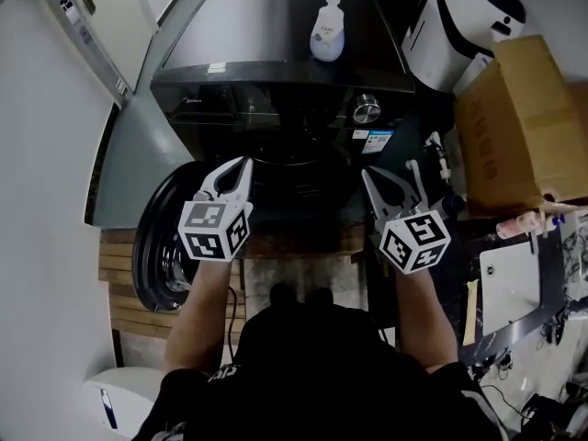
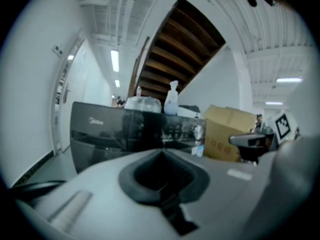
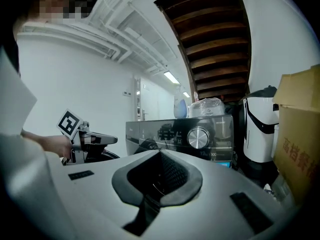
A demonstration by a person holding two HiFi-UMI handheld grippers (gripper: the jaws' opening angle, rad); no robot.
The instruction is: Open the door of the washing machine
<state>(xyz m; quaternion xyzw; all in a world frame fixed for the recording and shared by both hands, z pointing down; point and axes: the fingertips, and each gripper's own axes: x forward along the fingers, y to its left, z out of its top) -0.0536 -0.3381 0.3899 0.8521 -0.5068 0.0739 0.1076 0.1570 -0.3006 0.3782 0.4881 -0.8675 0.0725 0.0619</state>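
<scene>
A black front-loading washing machine [image 1: 276, 72] stands ahead of me, with a silver knob [image 1: 367, 109] on its panel. Its round door [image 1: 163, 242] hangs swung out to the left, away from the dark drum opening [image 1: 294, 186]. My left gripper [image 1: 241, 165] is shut and empty, held in front of the opening's left side, beside the door. My right gripper [image 1: 368, 176] is also shut and empty, in front of the opening's right side. In the left gripper view the shut left gripper [image 2: 161, 152] points at the panel [image 2: 125, 126]. In the right gripper view the right gripper [image 3: 160, 154] points toward the knob [image 3: 198, 137].
A white pump bottle [image 1: 328, 28] stands on the machine's top. A cardboard box [image 1: 514, 127] and a white appliance [image 1: 464, 21] crowd the right side. A white wall [image 1: 46, 127] runs along the left. Wooden slats [image 1: 119, 288] lie under the door. Clutter fills the lower right.
</scene>
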